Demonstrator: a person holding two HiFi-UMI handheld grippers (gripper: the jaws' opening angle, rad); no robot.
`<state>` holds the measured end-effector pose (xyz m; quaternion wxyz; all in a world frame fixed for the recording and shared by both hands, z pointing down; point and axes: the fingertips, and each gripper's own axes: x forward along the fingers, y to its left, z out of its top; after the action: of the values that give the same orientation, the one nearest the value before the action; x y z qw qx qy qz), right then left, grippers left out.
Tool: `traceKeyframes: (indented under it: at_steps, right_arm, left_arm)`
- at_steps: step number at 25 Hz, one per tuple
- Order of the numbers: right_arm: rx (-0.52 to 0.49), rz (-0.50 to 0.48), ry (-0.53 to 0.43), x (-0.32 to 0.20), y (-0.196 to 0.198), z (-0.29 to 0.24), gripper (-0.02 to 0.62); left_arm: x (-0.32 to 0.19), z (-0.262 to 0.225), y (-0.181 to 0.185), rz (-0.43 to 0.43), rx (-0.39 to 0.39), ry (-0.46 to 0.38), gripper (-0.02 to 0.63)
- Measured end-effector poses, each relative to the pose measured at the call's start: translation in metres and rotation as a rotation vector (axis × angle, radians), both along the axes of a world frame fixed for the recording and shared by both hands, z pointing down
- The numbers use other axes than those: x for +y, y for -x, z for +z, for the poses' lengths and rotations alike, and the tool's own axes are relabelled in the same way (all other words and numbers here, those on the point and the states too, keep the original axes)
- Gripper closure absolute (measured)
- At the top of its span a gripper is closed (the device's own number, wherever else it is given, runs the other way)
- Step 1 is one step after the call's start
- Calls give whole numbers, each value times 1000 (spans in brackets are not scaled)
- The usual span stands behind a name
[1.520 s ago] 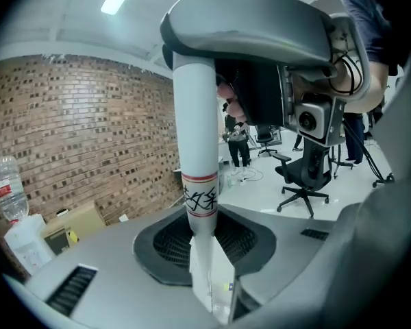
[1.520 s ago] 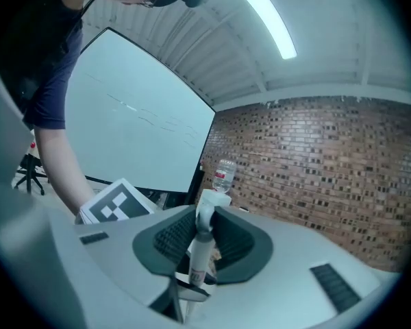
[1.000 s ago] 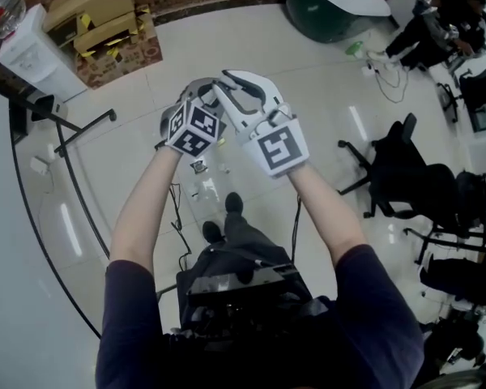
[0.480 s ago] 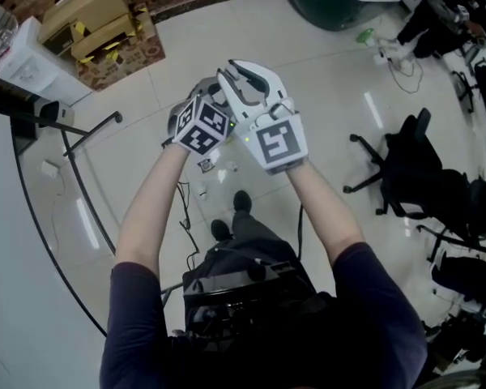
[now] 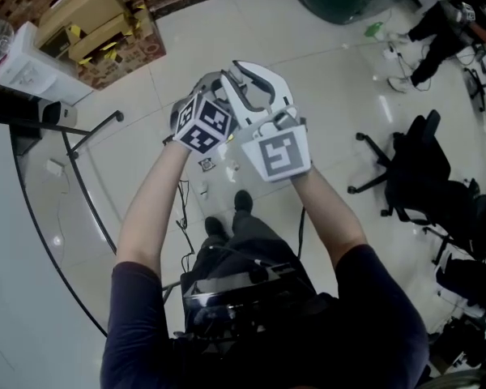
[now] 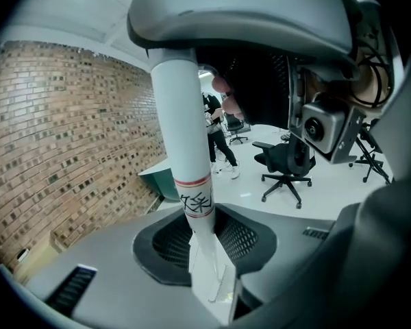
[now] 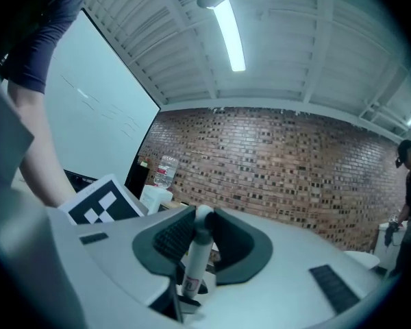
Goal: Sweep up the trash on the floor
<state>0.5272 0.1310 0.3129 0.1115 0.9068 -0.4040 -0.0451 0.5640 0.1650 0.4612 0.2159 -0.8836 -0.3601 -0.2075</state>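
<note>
Since a second ago, both grippers are showing a little further right in the head view, and the office chair [image 5: 417, 156] is sitting closer to the picture's right edge. The left gripper [image 6: 202, 242] is pinching a white handle [image 6: 181, 129] with a red band; its jaws have just been closing slightly on it. The right gripper [image 7: 197, 249] is clamping the handle's rounded top end, just beside the left one. The trash [image 5: 204, 165] — a few small scraps — is lying on the pale floor [image 5: 332, 79], just ahead of the person's shoes [image 5: 242, 200].
</note>
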Motion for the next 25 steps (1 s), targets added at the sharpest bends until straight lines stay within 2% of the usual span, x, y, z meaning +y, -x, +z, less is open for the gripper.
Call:
traceKeyframes:
  at_steps: [8,13,17,21,25]
  right_arm:
    - [-68,95,3,27,-25,50,502]
    - [-90,111,9,20,-24,84,505]
    - [-128,139,37,12,-21,108,505]
    - [-174,134,59,5,-10,145,506]
    - [-203,185,52,10,-11,154,505]
  left_arm:
    - [16,49,-30,19,-64,22,516]
    - [10,83,-29,44,-84,22,515]
    - [6,107,-22,59,-122,58,514]
    - [3,145,-6,93,-159,11,518]
    - [5,153,-3,138,-146,30,518]
